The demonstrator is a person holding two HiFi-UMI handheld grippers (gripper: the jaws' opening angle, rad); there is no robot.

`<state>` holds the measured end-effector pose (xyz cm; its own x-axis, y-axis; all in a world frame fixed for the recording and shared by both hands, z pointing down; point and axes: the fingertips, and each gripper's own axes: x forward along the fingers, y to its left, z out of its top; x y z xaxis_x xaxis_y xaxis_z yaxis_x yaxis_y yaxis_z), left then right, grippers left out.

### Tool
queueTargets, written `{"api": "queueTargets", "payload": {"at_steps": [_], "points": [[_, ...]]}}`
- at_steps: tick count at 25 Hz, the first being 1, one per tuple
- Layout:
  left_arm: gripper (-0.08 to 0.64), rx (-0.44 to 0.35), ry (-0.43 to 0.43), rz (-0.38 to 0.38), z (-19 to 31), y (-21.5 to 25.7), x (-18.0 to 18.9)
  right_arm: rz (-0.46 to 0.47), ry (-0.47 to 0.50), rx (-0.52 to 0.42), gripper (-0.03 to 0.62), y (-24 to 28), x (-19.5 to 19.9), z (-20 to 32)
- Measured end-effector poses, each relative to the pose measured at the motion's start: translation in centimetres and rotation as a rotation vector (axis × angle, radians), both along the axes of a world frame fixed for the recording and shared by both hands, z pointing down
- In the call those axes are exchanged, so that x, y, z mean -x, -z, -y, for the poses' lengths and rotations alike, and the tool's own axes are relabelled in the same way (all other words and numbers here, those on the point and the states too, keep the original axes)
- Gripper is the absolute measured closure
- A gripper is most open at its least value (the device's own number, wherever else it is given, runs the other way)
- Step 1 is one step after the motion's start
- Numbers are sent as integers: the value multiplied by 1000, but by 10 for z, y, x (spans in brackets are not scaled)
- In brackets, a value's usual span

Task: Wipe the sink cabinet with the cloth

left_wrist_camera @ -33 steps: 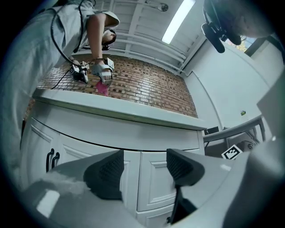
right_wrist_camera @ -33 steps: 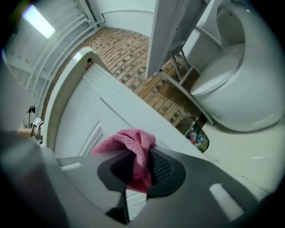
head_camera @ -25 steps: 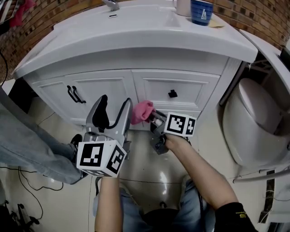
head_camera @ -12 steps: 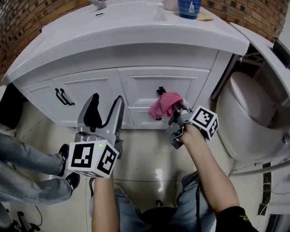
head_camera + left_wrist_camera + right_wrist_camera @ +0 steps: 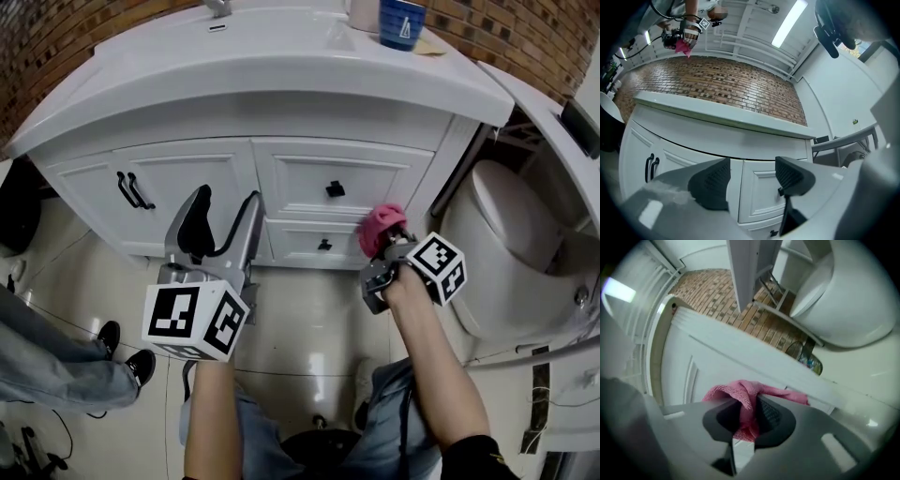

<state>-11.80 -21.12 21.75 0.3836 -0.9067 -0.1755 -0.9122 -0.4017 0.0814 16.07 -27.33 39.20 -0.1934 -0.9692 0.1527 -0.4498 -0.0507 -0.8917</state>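
The right forearm [image 5: 427, 366] reaches forward from the lower right, and the right gripper [image 5: 386, 251] is at the right end of the white sink cabinet [image 5: 197, 178], level with the lower drawer [image 5: 309, 242]. Its jaws are clamped nearly together on the bunched pink cloth [image 5: 379, 225]. The wad sticks out ahead of the jaws toward the cabinet front, with one fold trailing off to the side in the right gripper view [image 5: 787, 394]. Whether it touches the panel cannot be told.

The left gripper [image 5: 223, 220] is held upright on a straight forearm before the cabinet's middle. Its jaws stand wide apart with nothing between them, and it is aimed at the drawer fronts.

The white toilet [image 5: 525, 244] stands just right of the cabinet's corner post, leaving only a narrow gap beside the cloth. The glossy tiled floor [image 5: 309, 328] lies open between the two arms.
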Motion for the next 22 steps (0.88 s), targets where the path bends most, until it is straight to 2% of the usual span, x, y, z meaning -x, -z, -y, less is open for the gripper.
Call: {"api": "queueTargets", "payload": {"at_steps": [4, 6, 7, 9, 12, 16, 20, 22], "points": [[261, 2, 10, -7, 1, 1, 5, 89, 384, -23, 539, -14, 136, 11], [261, 5, 15, -18, -1, 0, 4, 165, 543, -64, 541, -18, 201, 16], [261, 6, 17, -17, -1, -1, 3, 204, 585, -83, 545, -21, 224, 18], [261, 8, 22, 4, -2, -3, 1, 252, 594, -78, 545, -33, 250, 25], [261, 15, 29, 38, -1, -6, 2, 262, 520, -31, 545, -50, 252, 36], [261, 22, 35, 67, 3, -7, 5, 263, 492, -1, 545, -43, 235, 36], [261, 39, 31, 86, 9, -15, 6, 194, 459, 31, 545, -38, 181, 32], [261, 51, 22, 97, 11, -20, 1, 157, 380, 86, 543, -43, 137, 26]]}}
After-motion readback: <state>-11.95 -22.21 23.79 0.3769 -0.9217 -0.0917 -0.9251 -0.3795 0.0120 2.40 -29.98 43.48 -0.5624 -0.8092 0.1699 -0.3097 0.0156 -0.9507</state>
